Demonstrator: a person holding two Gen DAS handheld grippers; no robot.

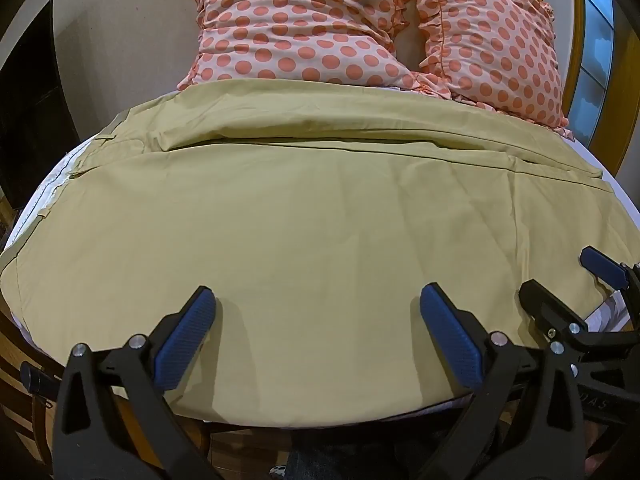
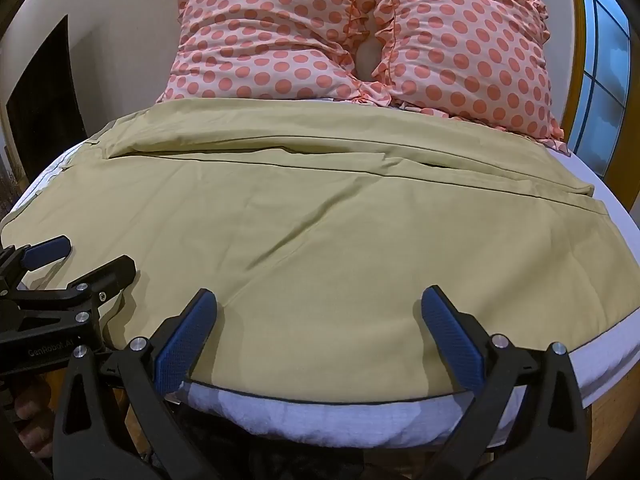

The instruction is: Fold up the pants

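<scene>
Pants [image 1: 312, 208] flat ahead; left gripper [image 1: 318, 300], right gripper [image 2: 319, 300] wide open, empty, over near edge.

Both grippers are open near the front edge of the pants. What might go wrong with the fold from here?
1. The pants lie in overlapping layers, so the right gripper may pinch only the top layer and the fold would come apart.
2. A diagonal crease runs across the cloth; folding over it could press it in.
3. The two pillows sit right behind the far edge of the pants, so a fold thrown away from the left gripper could land on them.
</scene>
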